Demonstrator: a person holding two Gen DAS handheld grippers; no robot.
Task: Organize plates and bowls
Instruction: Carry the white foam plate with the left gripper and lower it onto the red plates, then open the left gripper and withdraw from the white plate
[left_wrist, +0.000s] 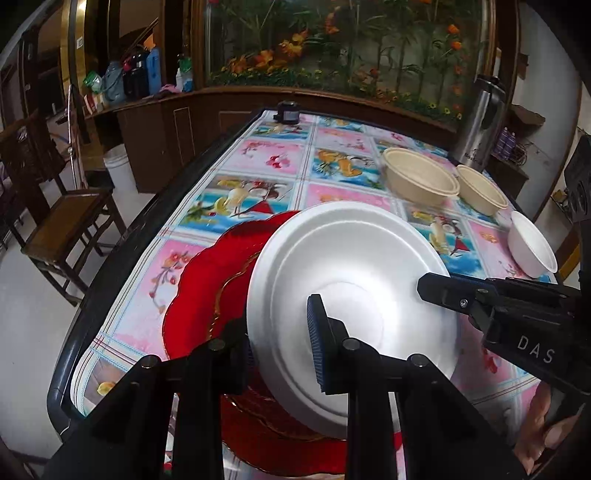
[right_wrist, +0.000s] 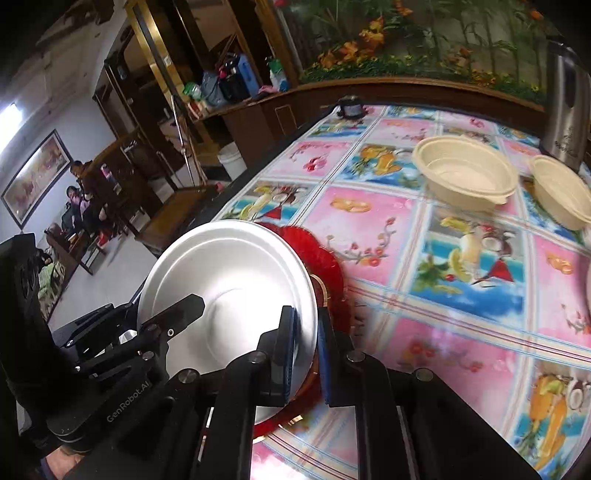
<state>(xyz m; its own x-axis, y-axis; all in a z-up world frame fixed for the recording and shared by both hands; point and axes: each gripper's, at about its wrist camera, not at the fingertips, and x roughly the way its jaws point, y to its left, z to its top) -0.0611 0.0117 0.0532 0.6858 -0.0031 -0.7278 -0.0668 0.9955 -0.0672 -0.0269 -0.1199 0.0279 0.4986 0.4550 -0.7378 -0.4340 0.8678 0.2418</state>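
While both grippers pinch opposite rims of the white plate (left_wrist: 351, 295), left gripper (left_wrist: 284, 350) and right gripper (right_wrist: 306, 354) hold it tilted over the red plate (left_wrist: 214, 280)

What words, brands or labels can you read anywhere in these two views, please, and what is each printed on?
"DAS": white letters on the black body of the right tongs, cut off by the frame edge.
"GenRobot.AI": grey lettering on the black body of the left tongs.
Steel thermos flask: dark script near its base, too blurred to read.
Bottles on the wooden counter: labels too small to read.
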